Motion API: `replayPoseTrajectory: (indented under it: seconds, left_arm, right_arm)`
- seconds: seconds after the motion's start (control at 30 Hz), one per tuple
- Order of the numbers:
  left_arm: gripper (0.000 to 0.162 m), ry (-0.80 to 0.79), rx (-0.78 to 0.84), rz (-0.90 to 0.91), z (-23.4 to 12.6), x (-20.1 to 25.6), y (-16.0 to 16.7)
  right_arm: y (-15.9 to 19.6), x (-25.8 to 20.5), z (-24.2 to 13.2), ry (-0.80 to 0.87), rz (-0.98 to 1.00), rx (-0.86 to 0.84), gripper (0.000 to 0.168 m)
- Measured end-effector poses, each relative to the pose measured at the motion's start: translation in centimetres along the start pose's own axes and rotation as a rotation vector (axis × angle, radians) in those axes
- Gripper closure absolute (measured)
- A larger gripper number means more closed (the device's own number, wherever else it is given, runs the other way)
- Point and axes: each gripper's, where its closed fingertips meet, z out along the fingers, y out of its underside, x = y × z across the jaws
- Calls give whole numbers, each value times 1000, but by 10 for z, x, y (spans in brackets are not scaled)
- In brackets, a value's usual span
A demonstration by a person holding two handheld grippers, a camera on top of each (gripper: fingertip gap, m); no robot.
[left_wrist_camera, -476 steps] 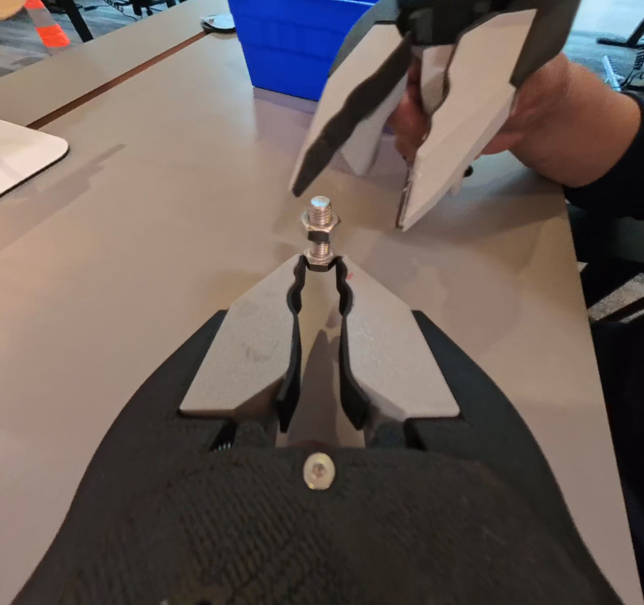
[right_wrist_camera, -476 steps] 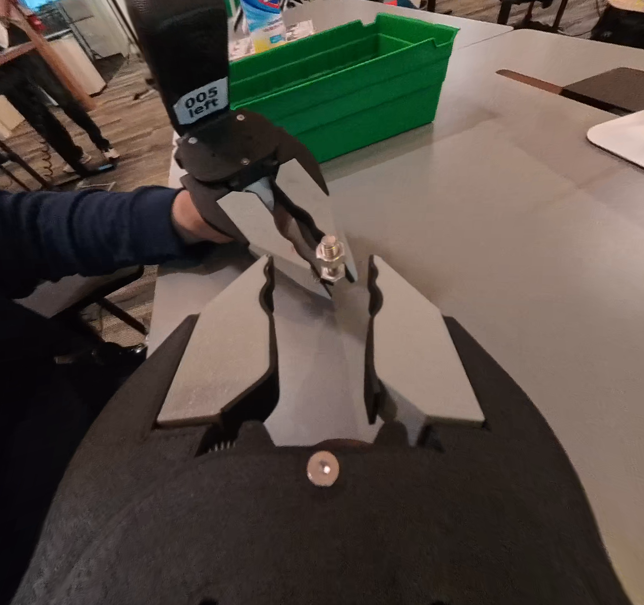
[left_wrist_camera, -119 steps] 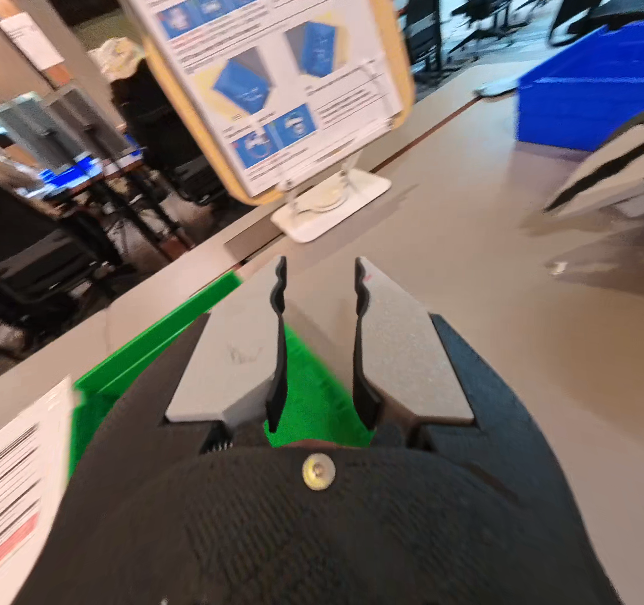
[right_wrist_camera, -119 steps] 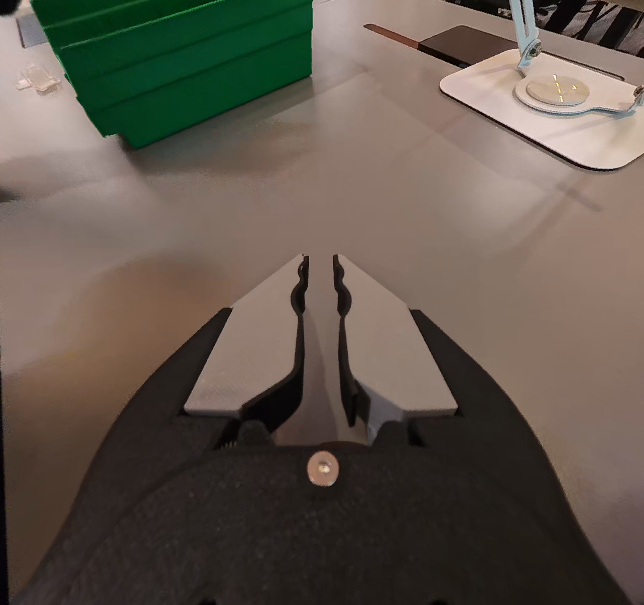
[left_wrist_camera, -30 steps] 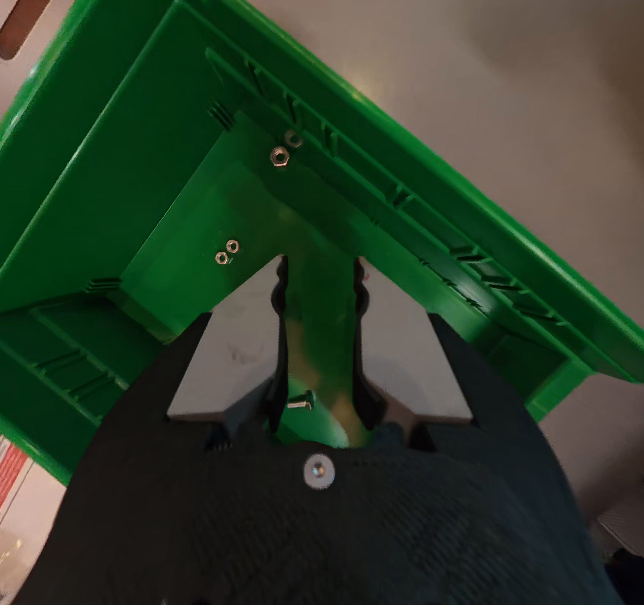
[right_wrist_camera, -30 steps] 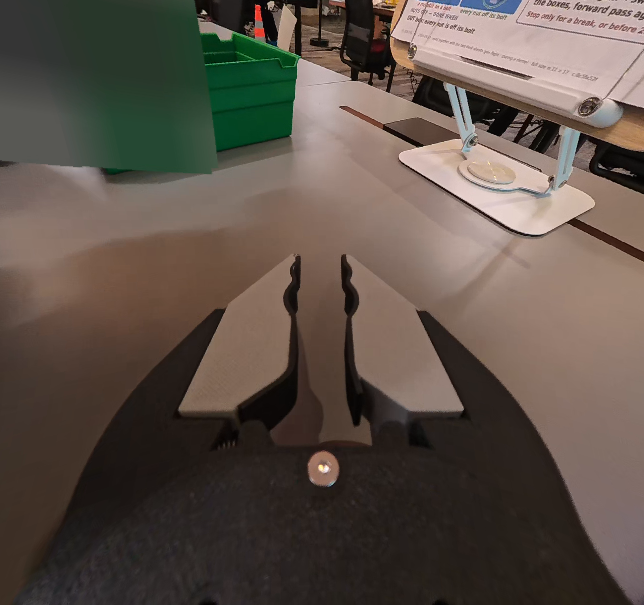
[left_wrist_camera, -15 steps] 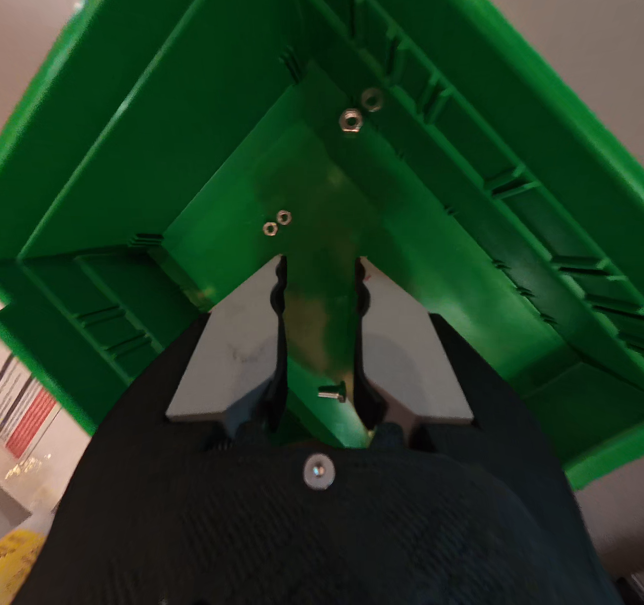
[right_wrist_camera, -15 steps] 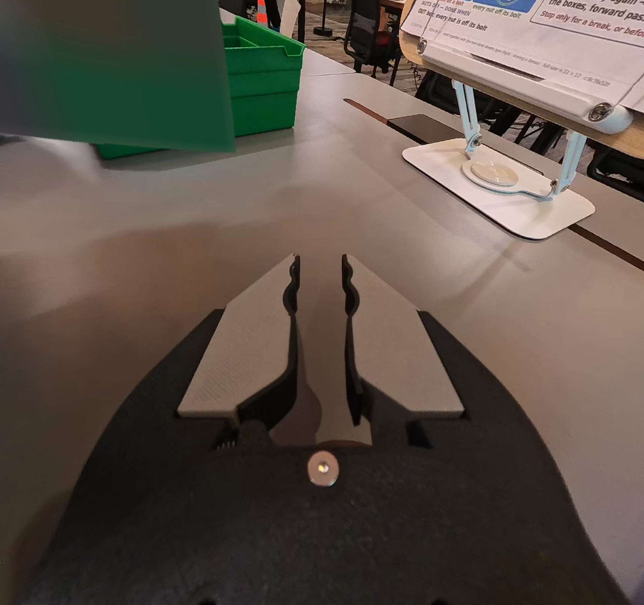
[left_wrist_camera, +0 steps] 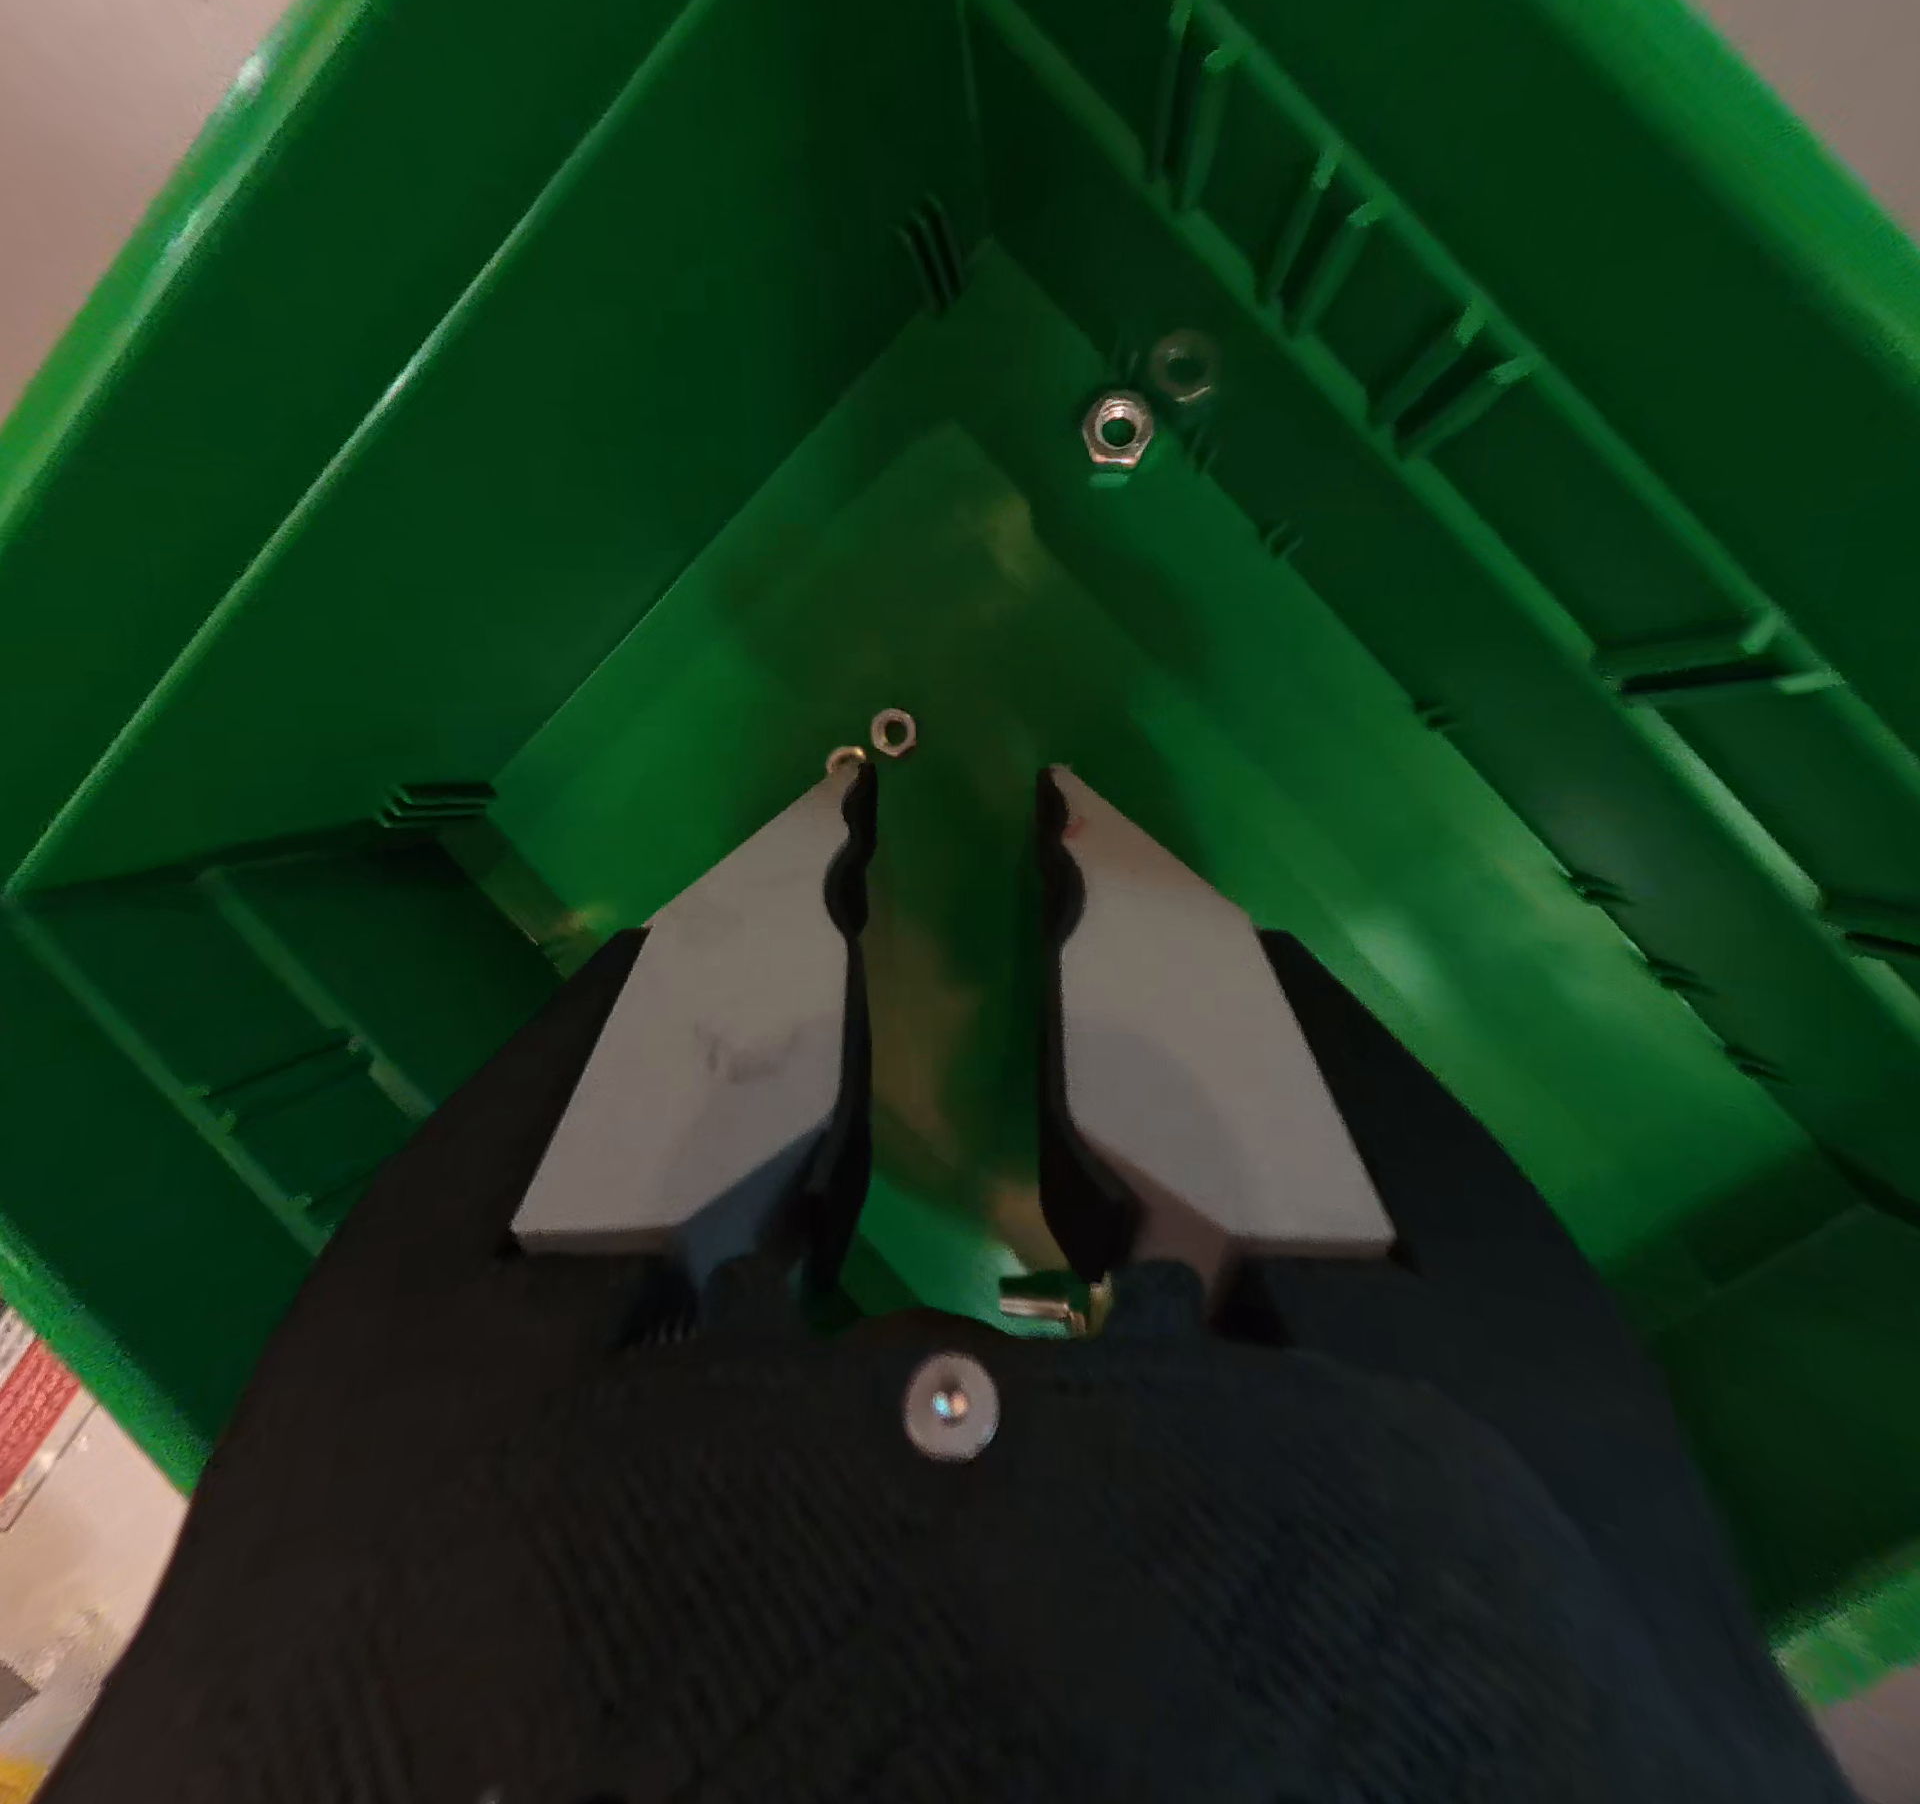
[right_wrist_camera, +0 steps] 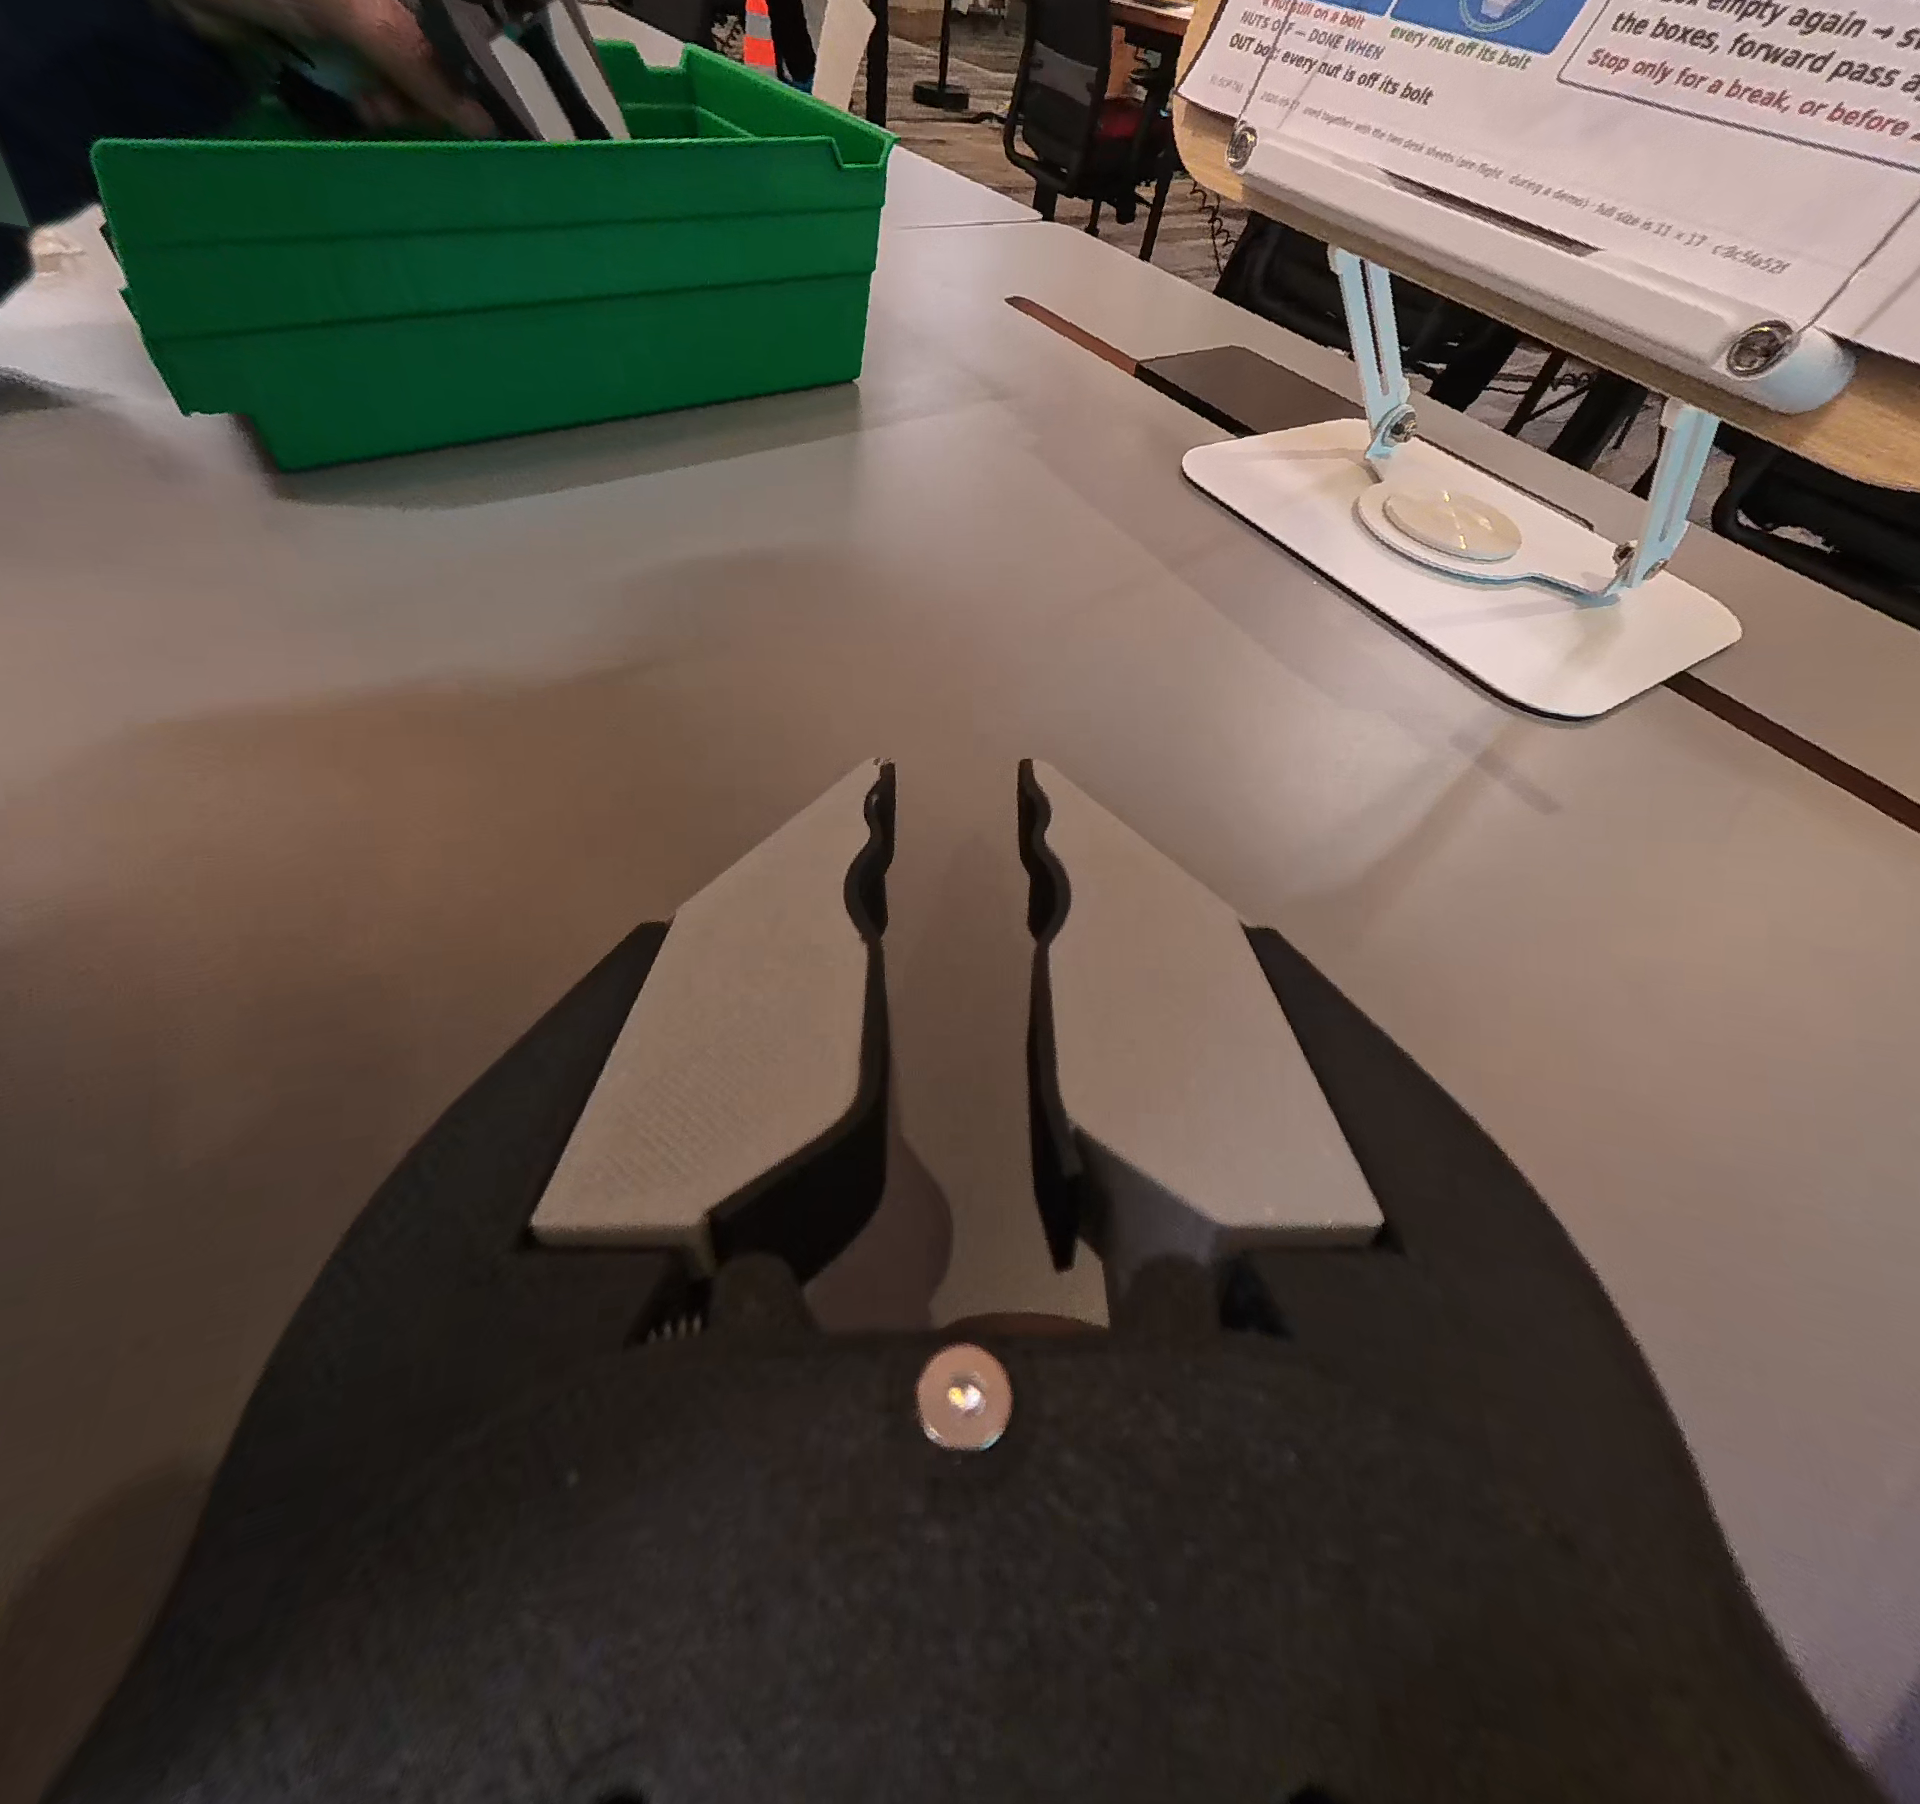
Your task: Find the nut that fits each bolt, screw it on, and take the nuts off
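My left gripper [left_wrist_camera: 954, 775] is open and empty, reaching down into a green bin [left_wrist_camera: 520, 383]. On the bin floor lie a large silver nut [left_wrist_camera: 1114, 428] near the far wall, a small nut [left_wrist_camera: 891, 730] just beyond my fingertips, and a second small nut [left_wrist_camera: 847, 759] touching the left fingertip. A small bolt [left_wrist_camera: 1049, 1299] lies on the floor near the base of the right finger. My right gripper [right_wrist_camera: 954, 780] is open and empty, hovering over the grey table [right_wrist_camera: 623, 663]. In the right wrist view the left gripper [right_wrist_camera: 520, 40] dips into the green bin [right_wrist_camera: 499, 300].
A white stand [right_wrist_camera: 1455, 549] holding an instruction sheet [right_wrist_camera: 1621, 40] stands at the right of the table. A dark flat object [right_wrist_camera: 1236, 378] lies beside its base. Chairs and tables stand in the background. Left tips to right tips: about 40 centimetres.
My left gripper has moved deeper into the bin, so the small nuts now sit at its fingertips and the bolt near the finger base. The right wrist view now shows the whole bin.
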Motion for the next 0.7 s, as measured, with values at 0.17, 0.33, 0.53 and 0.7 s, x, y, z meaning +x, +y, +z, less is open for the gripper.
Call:
replayPoseTrajectory:
  seconds: [0.17, 0.33, 0.53, 0.7]
  left_arm:
    - [135, 36, -40, -45, 15, -6, 1]
    - [140, 49, -37, -70, 21, -8, 1]
    - [148, 84, -41, -90, 25, -5, -1]
    - [153, 82, -25, -113, 25, -8, -1]
  right_arm:
    - [0, -2, -1, 3, -8, 1, 148]
    - [-2, -11, -1, -4, -49, -5, 148]
    - [-7, -17, -3, -8, -76, 9, 148]
    - [-14, -14, -8, -1, -61, 41, 149]
